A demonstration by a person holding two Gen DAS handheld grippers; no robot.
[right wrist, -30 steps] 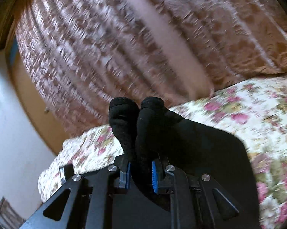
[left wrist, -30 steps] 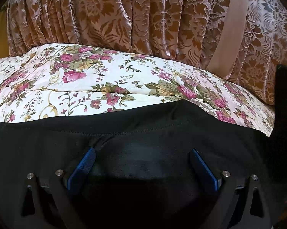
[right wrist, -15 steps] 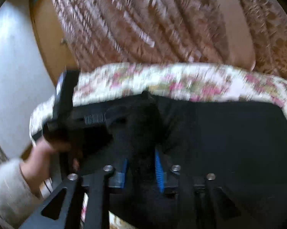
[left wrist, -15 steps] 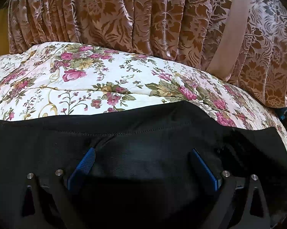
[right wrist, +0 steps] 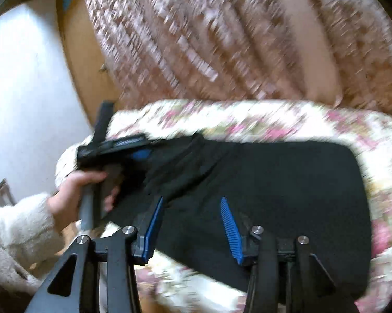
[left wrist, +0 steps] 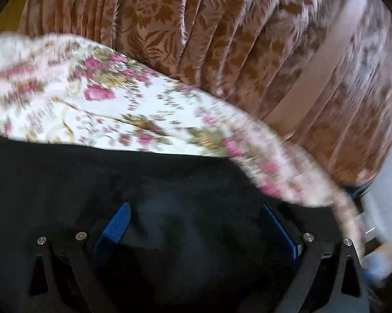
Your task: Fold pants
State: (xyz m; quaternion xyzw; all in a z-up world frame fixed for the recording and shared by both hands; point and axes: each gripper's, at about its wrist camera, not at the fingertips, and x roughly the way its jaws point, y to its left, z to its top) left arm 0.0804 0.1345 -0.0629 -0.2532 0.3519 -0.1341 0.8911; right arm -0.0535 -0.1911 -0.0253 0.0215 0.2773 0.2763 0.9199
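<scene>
the black pants (right wrist: 261, 182) lie flat on the floral bedspread (right wrist: 248, 120). the right gripper (right wrist: 193, 224) hovers over them, jaws spread wide. the left gripper (left wrist: 196, 224), fingers also spread, sits at the pants' edge, with cloth bunched between its blue pads (left wrist: 116, 224).

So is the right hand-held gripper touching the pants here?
Apart. The right wrist view shows the right hand-held gripper open, its blue pads clear of the pants beneath.

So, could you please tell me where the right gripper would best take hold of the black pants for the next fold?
Probably the far right corner of the black pants. The cloth lies flat on the floral bedspread with that edge exposed. Bring the right gripper, jaws open, low from the right side and pinch the edge.
</scene>
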